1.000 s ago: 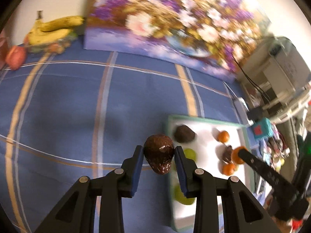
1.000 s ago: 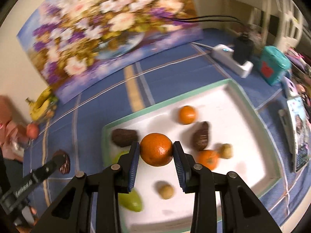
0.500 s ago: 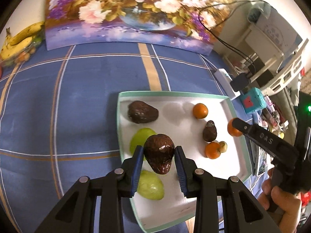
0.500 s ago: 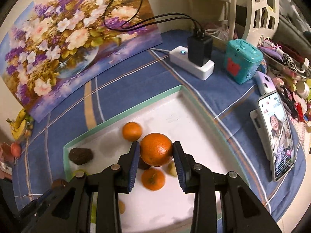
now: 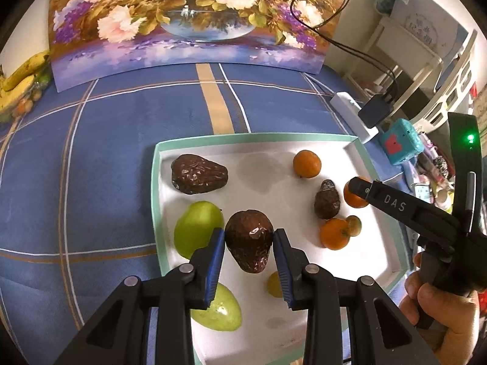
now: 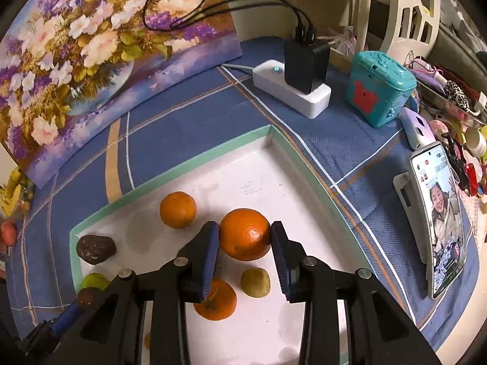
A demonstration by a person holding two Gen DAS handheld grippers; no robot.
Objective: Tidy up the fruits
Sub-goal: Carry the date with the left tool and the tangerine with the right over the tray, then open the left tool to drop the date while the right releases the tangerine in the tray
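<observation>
My left gripper point(image 5: 249, 240) is shut on a dark brown avocado point(image 5: 249, 245), held over the near left part of the white tray point(image 5: 249, 138). My right gripper point(image 6: 244, 238) is shut on a large orange point(image 6: 245, 233) above the tray point(image 6: 194, 164); it also shows in the left wrist view at the right, right gripper point(image 5: 354, 190). In the tray lie a big avocado point(image 5: 199, 174), a smaller avocado point(image 5: 327, 199), two green fruits point(image 5: 197, 232), small oranges point(image 5: 306, 163) and a small brownish fruit point(image 6: 255, 282).
A flower painting point(image 5: 188, 21) stands at the back of the blue checked cloth point(image 5: 91, 158). Bananas point(image 5: 21, 79) lie far left. A white power strip with black charger point(image 6: 292, 88), a teal box point(image 6: 377, 88) and a lit phone point(image 6: 438, 213) stand right of the tray.
Both grippers moved over the tray and lower, each keeping its fruit. The left view swung right from bare cloth to the tray; the right view shifted toward the tray's far right corner.
</observation>
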